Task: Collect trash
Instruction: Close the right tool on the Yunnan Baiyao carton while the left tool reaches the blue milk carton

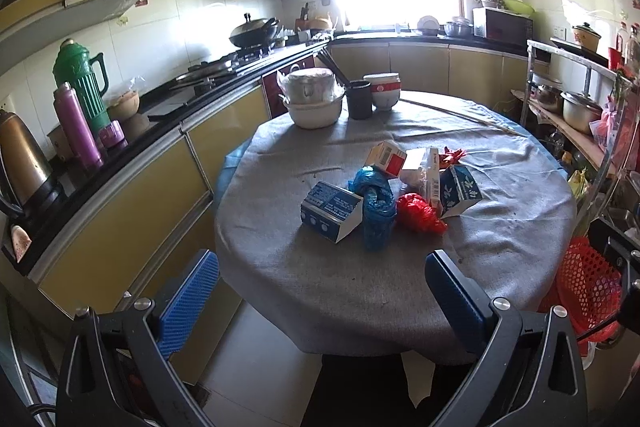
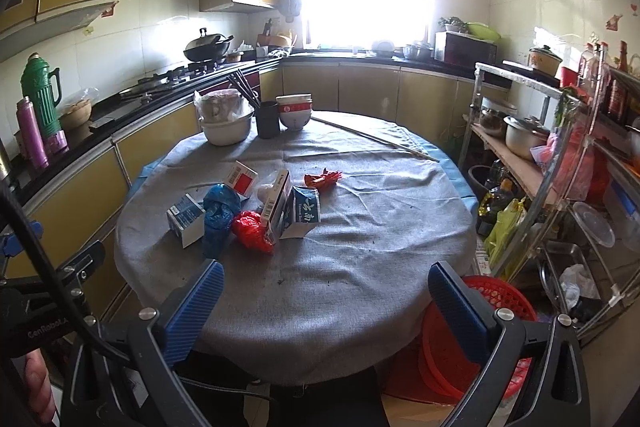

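Trash (image 2: 256, 207) heaped on table (image 2: 360, 267) | barcoded cartons | left claw (image 1: 320, 291) wide | right claw (image 2: 326, 301) wide

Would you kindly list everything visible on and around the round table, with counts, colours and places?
cartons: four, blue-white or red-white, table centre
plastic bags: two, blue and red, among the cartons
red wrapper: one, behind the cartons
bowls: stacked, white, table's far edge
chopstick cup: one, dark, beside the bowls
tablecloth: one, grey
basket: one, red, beside the table
left gripper: open, blue pads
right gripper: open, blue pads
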{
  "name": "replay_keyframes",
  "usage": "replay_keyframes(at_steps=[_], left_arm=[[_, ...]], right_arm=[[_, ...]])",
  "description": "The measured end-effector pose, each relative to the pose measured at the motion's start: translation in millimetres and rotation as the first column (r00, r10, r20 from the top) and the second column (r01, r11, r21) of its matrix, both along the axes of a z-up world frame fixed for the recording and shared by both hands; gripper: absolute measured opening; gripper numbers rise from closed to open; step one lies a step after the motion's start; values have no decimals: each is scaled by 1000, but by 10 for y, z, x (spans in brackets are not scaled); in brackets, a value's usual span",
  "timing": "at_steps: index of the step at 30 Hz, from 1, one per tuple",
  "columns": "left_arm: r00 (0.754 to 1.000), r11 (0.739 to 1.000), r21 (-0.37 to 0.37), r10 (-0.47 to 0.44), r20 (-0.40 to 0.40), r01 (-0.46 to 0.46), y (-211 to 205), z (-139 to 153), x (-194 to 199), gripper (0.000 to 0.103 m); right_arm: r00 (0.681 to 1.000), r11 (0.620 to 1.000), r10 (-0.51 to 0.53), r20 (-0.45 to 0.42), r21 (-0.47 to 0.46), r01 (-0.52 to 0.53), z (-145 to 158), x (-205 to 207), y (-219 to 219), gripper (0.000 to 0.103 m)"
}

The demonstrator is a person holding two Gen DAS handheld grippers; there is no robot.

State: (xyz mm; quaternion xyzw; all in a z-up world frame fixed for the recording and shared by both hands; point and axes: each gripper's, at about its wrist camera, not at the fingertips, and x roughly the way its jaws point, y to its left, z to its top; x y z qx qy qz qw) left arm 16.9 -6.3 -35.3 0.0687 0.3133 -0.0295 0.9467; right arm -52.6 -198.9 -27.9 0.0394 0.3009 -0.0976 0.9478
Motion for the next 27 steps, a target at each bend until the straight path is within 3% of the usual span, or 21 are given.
replay_keyframes(at_steps=[6, 14, 21, 25, 27], left_arm=[[994, 998, -36, 55, -95, -59, 186, -196, 363, 103], [971, 990, -40, 125, -205, -136, 496, -521, 922, 103], [929, 968, -181, 103, -354, -176, 647, -786, 1593, 103], [909, 956, -226, 81, -408, -187, 563, -877, 1925, 103], [901, 952, -236, 77, -426, -193, 522, -916, 2086, 103]], right_arm=[[998, 993, 67, -18, 96, -65, -132, 283, -201, 103], [988, 949, 138, -66, 295, -113, -484, 878, -496, 103], [979, 903, 165, -121, 418, -100, -762, 1557, -701, 98], [971, 883, 176, -160, 461, -85, -937, 1911, -768, 81], [968, 884, 180, -173, 460, -82, -994, 2049, -774, 80]])
